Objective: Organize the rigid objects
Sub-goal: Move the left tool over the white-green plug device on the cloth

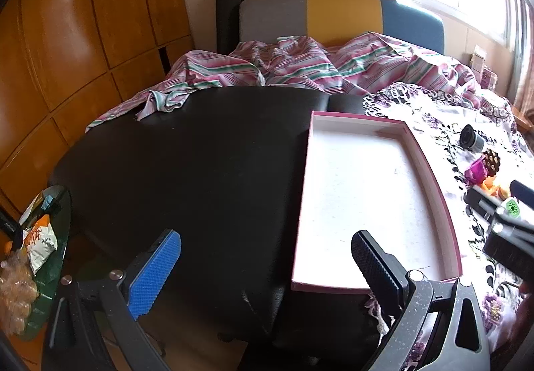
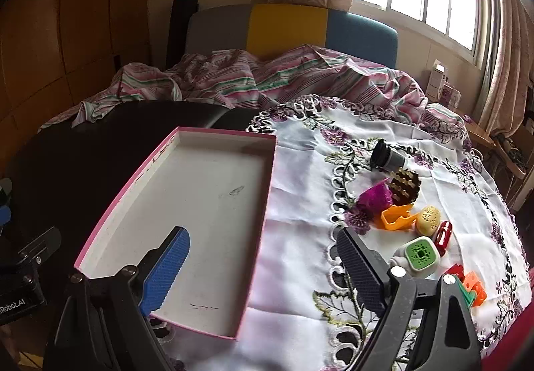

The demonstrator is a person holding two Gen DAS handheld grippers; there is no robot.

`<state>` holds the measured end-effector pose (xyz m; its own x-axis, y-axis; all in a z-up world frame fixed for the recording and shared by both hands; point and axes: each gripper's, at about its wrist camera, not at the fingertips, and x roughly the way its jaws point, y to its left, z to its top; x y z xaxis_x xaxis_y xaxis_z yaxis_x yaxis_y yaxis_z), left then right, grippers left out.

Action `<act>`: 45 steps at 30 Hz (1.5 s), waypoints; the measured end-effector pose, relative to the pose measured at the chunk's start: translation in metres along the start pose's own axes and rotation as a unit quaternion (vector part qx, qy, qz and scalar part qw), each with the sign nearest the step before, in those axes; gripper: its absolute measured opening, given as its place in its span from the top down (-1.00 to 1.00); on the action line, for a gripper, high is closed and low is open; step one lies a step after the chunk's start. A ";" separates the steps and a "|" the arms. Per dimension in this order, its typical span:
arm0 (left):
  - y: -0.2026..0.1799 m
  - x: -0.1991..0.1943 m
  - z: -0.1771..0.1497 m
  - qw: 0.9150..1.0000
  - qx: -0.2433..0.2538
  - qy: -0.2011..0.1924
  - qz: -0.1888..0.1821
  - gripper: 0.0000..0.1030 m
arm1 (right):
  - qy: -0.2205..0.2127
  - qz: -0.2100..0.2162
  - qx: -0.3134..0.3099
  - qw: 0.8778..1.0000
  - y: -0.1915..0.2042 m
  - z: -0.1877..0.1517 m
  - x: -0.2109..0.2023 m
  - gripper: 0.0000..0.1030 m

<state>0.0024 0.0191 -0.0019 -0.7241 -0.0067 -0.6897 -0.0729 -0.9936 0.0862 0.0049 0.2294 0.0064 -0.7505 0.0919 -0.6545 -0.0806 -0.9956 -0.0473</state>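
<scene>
A pink box (image 2: 187, 204) with a white inside lies open and has nothing in it. It sits partly on a black seat (image 1: 187, 164) and partly on a white cloth (image 2: 300, 170) with purple flowers. On the cloth, to the right of the box, lies a bunch of small toys, close together. There is a dark cup (image 2: 388, 155) on its side, a brown bumpy piece (image 2: 405, 186), a purple piece (image 2: 375, 197), an orange piece (image 2: 397, 221), a yellow egg (image 2: 429, 220), a red piece (image 2: 444, 237), a green and white cube (image 2: 420, 254), and orange and red blocks (image 2: 474, 287) at the edge. Nothing lies between the toys and the box but bare cloth. Behind all this is a striped blanket (image 1: 283, 67) and a headboard (image 1: 343, 17) in grey, yellow and blue. A green glass table (image 1: 43, 254) with snack bags stands low on the left. The left gripper (image 1: 267, 271) hangs over the seat by the near end of the box, its jaws spread wide with nothing in them. The right gripper (image 2: 263, 267) hangs over the near side of the box and the cloth, jaws wide too, holding nothing. At the left edge of the right wrist view, part of the other gripper shows letters that read "Robot.AI" (image 2: 13, 302).
</scene>
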 end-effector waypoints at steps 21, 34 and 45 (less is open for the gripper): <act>-0.123 0.004 0.008 0.968 0.147 0.032 -0.199 -0.99 | 0.018 -0.033 0.274 0.961 -0.254 -0.015 -0.006 -0.79; -0.269 0.027 0.020 0.905 0.267 0.046 -0.328 -0.99 | 0.005 0.009 0.377 0.926 -0.289 -0.038 -0.009 -0.79; -0.347 0.060 0.018 0.869 0.328 0.076 -0.362 -0.59 | 0.008 0.015 0.391 0.920 -0.294 -0.040 -0.005 -0.79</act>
<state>-0.0278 0.3655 -0.0600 -0.2295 0.5289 -0.8171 -0.8836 -0.4653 -0.0530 0.0585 0.5214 -0.0066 -0.7510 0.0572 -0.6578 -0.5113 -0.6807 0.5246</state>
